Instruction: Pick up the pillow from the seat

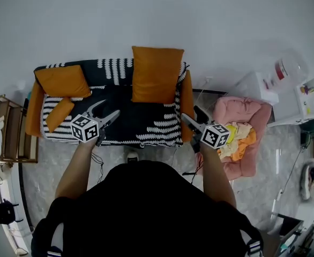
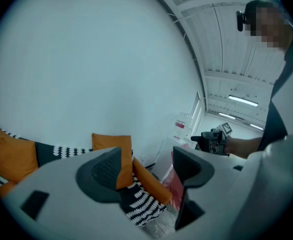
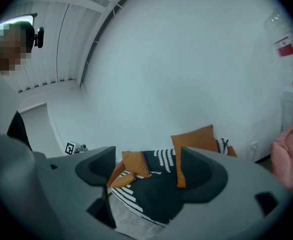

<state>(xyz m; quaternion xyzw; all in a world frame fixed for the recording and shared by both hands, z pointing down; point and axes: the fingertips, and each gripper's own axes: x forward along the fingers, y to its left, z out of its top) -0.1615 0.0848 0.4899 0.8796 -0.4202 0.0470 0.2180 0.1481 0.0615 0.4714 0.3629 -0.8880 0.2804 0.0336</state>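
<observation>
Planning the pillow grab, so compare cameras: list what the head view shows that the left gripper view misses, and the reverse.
Head view only: the wooden rack left of the sofa, and the clothes heap on the pink seat. Left gripper view only: the ceiling light strips, and the left claw seen from inside, jaws apart and gripping nothing. Both: the upright orange pillow against the sofa back, the orange pillow at the sofa's left end, and the right claw.

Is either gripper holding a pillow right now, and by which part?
Nothing is held: the left gripper and right gripper are both open and empty, short of the big orange pillow.
</observation>
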